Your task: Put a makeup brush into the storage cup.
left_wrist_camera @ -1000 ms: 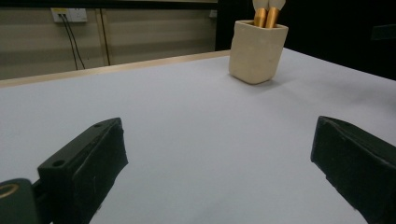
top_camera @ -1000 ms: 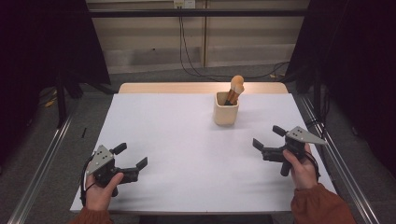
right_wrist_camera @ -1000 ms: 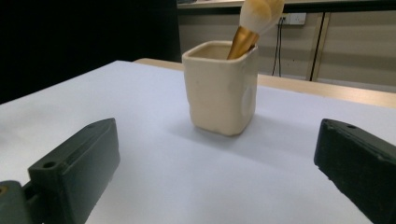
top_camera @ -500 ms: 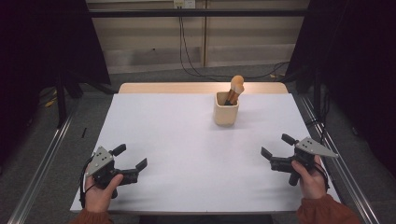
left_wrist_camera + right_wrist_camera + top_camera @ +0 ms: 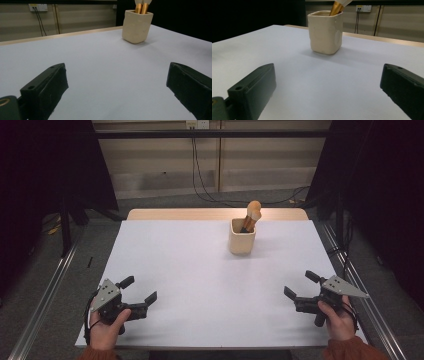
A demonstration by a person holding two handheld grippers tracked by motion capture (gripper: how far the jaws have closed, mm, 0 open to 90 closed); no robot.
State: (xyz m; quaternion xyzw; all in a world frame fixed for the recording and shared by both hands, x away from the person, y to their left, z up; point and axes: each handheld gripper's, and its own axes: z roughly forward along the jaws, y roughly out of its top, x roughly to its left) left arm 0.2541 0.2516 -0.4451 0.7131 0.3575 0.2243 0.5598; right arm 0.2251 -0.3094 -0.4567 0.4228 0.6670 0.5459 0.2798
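On my left, the left tool (image 5: pixel 138 290) sits low over the near left corner of the white counter (image 5: pixel 200 265), held in my left hand (image 5: pixel 106 327). Its two black jaws are spread wide with nothing between them. In the left gripper view, only bare white surface lies in the gap, and the jaws point across the counter toward the far right.

Moving toward the middle, the counter is a plain white sheet with a strip of pale wood along its far edge.

Right of centre and toward the far edge stands the cup (image 5: pixel 242 236), a cream, square-sided holder, upright on the white surface. Two brushes (image 5: pixel 252 215) with golden handles lean out of it, their heads tipped up and to the right. In the left gripper view the cup (image 5: pixel 137 26) stands far off at the upper right. In the right gripper view it (image 5: pixel 325 32) is nearer, just left of centre, well apart from both jaws.

On my right, the right tool (image 5: pixel 301 284) rests near the front right corner in my right hand (image 5: pixel 337 320), jaws spread wide as well and gripping nothing, aimed left and slightly toward the cup.
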